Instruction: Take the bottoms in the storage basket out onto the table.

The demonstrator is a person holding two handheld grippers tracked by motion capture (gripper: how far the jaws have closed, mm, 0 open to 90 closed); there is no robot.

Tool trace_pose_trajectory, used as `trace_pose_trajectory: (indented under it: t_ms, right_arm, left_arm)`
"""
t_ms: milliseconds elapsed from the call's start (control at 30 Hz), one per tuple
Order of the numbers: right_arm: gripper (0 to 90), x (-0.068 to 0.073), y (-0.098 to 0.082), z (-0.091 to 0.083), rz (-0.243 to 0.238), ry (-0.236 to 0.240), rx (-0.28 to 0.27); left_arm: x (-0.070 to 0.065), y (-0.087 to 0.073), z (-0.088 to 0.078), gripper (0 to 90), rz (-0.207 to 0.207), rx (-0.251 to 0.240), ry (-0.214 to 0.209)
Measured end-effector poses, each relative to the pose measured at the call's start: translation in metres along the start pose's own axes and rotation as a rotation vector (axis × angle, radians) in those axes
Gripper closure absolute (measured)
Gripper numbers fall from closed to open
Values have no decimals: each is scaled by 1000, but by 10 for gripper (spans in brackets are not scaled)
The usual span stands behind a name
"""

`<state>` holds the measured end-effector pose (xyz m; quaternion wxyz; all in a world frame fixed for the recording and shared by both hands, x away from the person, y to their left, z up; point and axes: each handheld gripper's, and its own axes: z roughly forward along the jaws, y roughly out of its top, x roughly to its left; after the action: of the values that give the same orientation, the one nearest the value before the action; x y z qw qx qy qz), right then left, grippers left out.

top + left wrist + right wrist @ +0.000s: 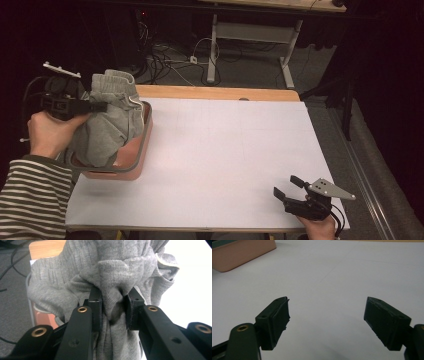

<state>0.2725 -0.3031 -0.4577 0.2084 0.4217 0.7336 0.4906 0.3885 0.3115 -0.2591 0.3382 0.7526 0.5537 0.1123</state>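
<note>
Over at the left edge of the counter [225, 160], the left tongs [113, 308] are clamped on a bunched fold of a grey knit garment [107, 122], something like a sweatshirt or sweatpants, and the pads pinch the fabric firmly between them in the left gripper view. Most of the garment hangs from that grip above and partly inside the salmon-pink bin [140, 155] with its grey rim, which sits at the counter's left side; the lower folds look to be resting in the bin. From where I stand, the job in hand seems to be lifting the garment clear of the bin. To do it well, I would hold the pinch tight, raise it straight up until the trailing hem clears the rim, and only then carry it across to the open white surface, so the cloth does not snag and drag the light bin along. Far over at the near right corner, the right tongs [286, 189] stand wide apart with nothing between them, low over bare counter, well placed to catch a loose edge once the garment arrives.
</note>
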Motion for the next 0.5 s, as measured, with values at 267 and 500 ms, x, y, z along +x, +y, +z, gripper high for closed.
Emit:
trace_pose_trajectory:
  t_ms: [267, 500]
  right_arm:
    - [209, 0, 0, 0, 0, 0, -2]
    - [208, 0, 0, 0, 0, 1, -3]
  left_arm:
    - [-8, 6, -8, 697, 15, -21, -15]
    - [-15, 10, -10, 697, 29, -25, -31]
